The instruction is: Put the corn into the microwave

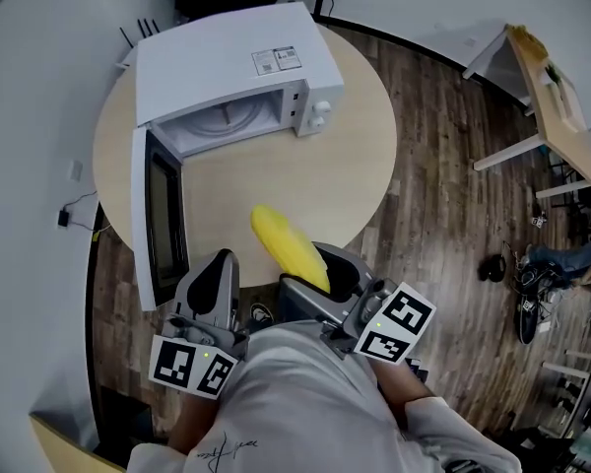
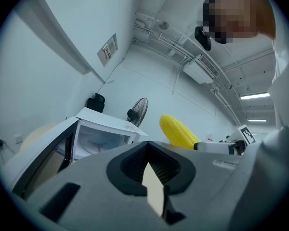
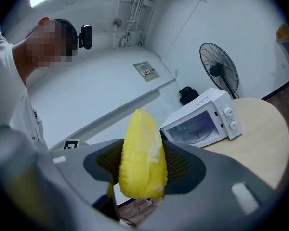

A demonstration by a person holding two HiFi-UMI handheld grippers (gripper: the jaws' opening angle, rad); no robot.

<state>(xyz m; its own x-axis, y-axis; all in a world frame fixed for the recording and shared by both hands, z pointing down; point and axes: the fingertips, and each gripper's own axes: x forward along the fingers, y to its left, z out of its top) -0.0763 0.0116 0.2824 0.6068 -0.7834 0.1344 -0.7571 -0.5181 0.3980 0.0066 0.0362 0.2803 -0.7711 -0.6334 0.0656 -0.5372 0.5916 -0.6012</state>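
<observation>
Pinching the ridged yellow corn cob (image 1: 288,242), my right gripper (image 1: 327,276) should enter the white box-shaped microwave (image 1: 227,57) level; left gripper (image 1: 212,282) pressed together, empty.

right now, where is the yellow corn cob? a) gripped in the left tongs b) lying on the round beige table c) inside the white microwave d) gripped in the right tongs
d: the yellow corn cob sits clamped between the jaws of the right tongs, outside the open white microwave.
</observation>
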